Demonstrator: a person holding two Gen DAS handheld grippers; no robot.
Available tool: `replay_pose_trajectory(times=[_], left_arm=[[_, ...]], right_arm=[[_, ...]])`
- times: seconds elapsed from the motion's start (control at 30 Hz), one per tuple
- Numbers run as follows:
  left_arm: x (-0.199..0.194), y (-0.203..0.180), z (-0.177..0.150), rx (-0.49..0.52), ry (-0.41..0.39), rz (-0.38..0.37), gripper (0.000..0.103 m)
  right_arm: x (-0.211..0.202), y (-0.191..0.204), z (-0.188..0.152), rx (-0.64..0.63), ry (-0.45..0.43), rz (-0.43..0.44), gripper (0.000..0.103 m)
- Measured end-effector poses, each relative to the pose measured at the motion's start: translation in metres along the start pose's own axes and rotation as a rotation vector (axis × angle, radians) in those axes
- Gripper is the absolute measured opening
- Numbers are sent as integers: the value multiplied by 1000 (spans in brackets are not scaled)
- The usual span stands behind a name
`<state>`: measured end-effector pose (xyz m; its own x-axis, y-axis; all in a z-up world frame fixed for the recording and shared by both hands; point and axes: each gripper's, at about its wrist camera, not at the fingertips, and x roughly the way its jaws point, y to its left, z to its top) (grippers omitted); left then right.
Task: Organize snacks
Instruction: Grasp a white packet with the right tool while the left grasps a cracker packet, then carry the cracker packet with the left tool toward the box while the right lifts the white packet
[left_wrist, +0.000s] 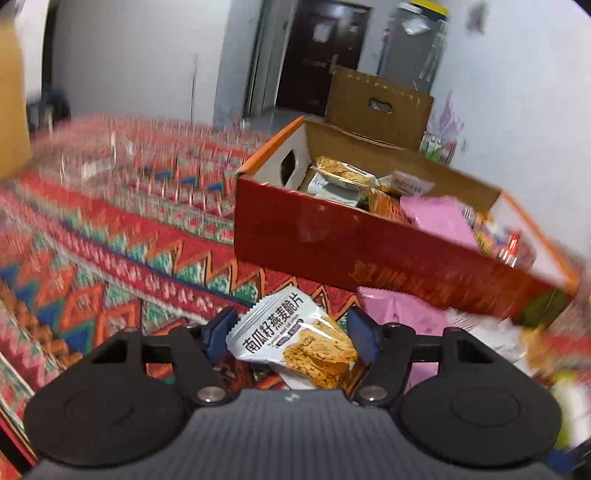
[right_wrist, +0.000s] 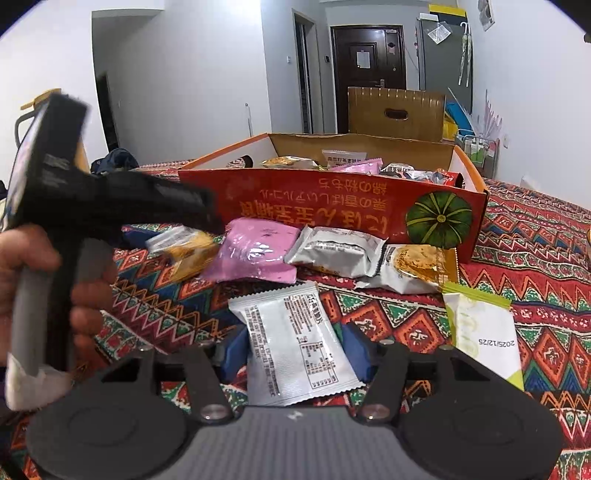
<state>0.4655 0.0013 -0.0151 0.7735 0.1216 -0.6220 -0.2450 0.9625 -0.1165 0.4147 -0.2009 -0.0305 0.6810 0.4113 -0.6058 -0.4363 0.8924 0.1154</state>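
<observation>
Left wrist view. Left gripper (left_wrist: 291, 328) at six o'clock, blue pads partly closed against both sides of one white oat-crisp packet (left_wrist: 291, 339). Packet tilted, long axis running from ten o'clock down to four o'clock, serrated top edge toward ten, printed face up. Lifted or still on the patterned cloth (left_wrist: 110, 229): cannot tell. One red cardboard box (left_wrist: 369, 247) at two o'clock, open-topped, long axis from nine o'clock out to four, several snack packets inside, a pink one among them; exact count lost in blur. One more pink packet (left_wrist: 399, 314) on the cloth just in front of the box, at about four o'clock of the held packet.

Right wrist view. Right gripper (right_wrist: 295, 350) at six o'clock, pads about half open and pressed on the two long edges of one silver packet (right_wrist: 295, 343). Packet back-side up, long axis from eleven o'clock to five, serrated ends at both. Lifted or resting: cannot tell. Beyond it, a row of four loose packets before the red box: yellow-and-white (right_wrist: 184, 251) at ten o'clock, blurred under the other gripper; pink (right_wrist: 255, 254) at eleven; silver (right_wrist: 340, 254) at twelve; white-and-gold (right_wrist: 413, 269) at one. One white-and-green packet (right_wrist: 484, 339) at three o'clock, long axis near upright in frame. A hand (right_wrist: 33, 277) at nine o'clock around a grey grip.
</observation>
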Motion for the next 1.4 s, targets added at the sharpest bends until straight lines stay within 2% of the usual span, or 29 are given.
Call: replay_pose_trajectory(times=[0.07, 0.13, 0.2, 0.3, 0.33, 0.4, 0.43, 0.5, 0.6, 0.63, 0.7, 0.8, 0.83, 0.87, 0.9, 0.93, 0.97, 1.1, 1.2, 1.33, 1.4], left_arm=[[-8, -3, -9, 53, -36, 13, 55], [-19, -6, -18, 136, -54, 42, 53], [-35, -4, -25, 203, -42, 38, 51], [-72, 7, -38, 306, -18, -79, 50], [-87, 10, -44, 352, -15, -137, 53], [-108, 15, -59, 413, -34, -201, 70], [-117, 17, -66, 429, -46, -193, 84], [-125, 19, -77, 396, -41, -152, 87], [-126, 23, -84, 213, 13, -70, 88], [-130, 23, -87, 148, 7, -53, 89], [-131, 23, -91, 111, -11, -102, 93], [-120, 12, -93, 164, 1, -126, 89], [-113, 11, -91, 150, 38, -142, 82], [-110, 10, -90, 122, 23, -140, 65], [-109, 9, -89, 105, 20, -123, 60], [-108, 7, -88, 116, 23, -128, 46], [-109, 7, -88, 123, 25, -150, 43], [-129, 21, -93, 73, 25, -217, 41], [-166, 42, -93, 21, -60, -295, 41], [-204, 60, -81, 64, -164, -352, 41], [-209, 64, -70, 80, -194, -379, 41]], right_arm=[[-2, -2, -1, 6, 4, -12, 53], [-5, -7, -1, 31, 5, -17, 52], [-7, -11, 0, 57, 7, -16, 51], [-7, -13, 0, 64, 7, -21, 51], [-7, -12, 0, 56, 8, -26, 51], [-6, -9, 0, 40, 10, -37, 51], [-5, -8, 0, 31, 11, -43, 51], [-5, -5, -1, 16, 12, -51, 51], [-5, -6, -1, 11, 10, -51, 51], [-5, -5, -2, 8, 8, -51, 51], [-5, -5, -2, 0, 5, -53, 51], [-5, -5, -4, -1, -1, -52, 51], [-6, -5, -4, 3, -2, -49, 51], [-7, -7, -4, 11, -3, -45, 50], [-8, -8, -5, 18, -3, -44, 50], [-10, -7, -7, 19, -3, -57, 50], [-11, -5, -8, 15, -3, -77, 50], [-29, 14, -23, -3, -4, -149, 45], [-56, 29, -42, 40, -9, -152, 43], [-86, 45, -59, 120, -29, -128, 40], [-91, 52, -59, 85, -25, -118, 40]])
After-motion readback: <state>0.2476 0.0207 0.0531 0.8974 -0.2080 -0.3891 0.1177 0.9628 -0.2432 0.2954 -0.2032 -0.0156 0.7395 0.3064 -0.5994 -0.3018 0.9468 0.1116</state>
